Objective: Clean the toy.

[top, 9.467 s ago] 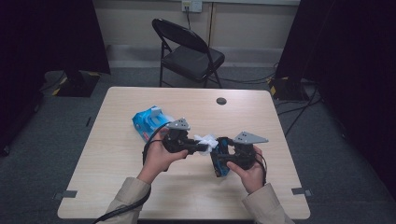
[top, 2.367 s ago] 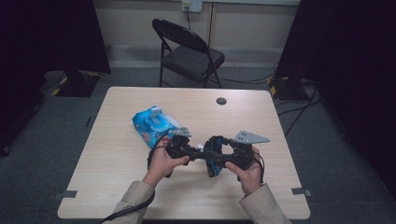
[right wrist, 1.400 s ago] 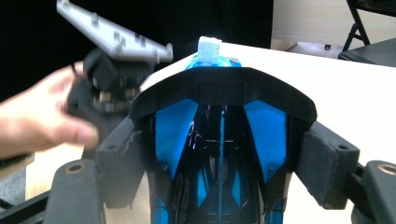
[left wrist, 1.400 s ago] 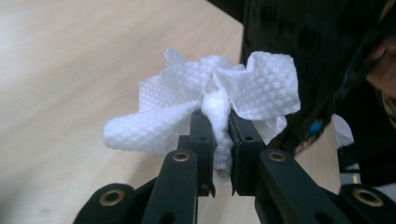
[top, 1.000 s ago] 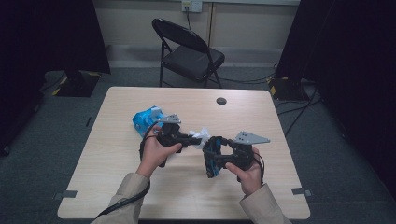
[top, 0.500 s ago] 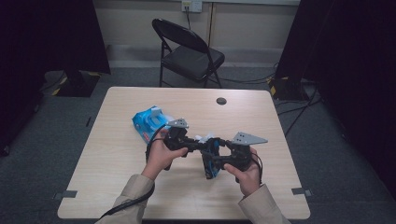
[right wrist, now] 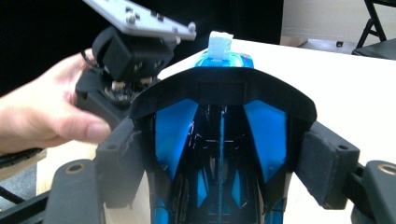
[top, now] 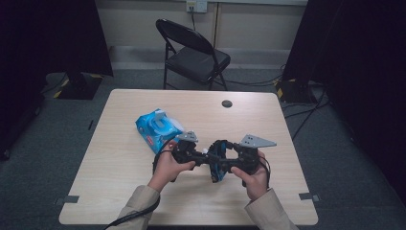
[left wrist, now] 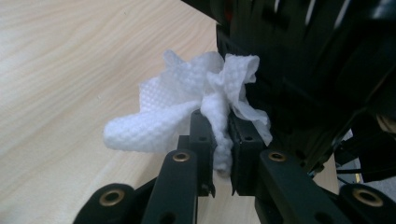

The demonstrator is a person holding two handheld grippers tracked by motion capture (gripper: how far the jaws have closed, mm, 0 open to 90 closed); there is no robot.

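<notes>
A crumpled wipe (left wrist: 196, 107) is clenched in the left tongs (left wrist: 223, 140) and pressed against the blue-black toy (right wrist: 219, 154), which is grasped above the table (top: 124, 191) by the right tongs (right wrist: 224, 172). Harder rubbing might twist the toy loose, or the wipe could be dragged free.

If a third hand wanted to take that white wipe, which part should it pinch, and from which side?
Probably the loose rolled tail of the white wipe, approached from the open table side. In the left gripper view, the left gripper pinches the wipe's middle, and the black-and-blue object held by the right gripper crowds the other side, so only that tail hangs free above the table.
</notes>
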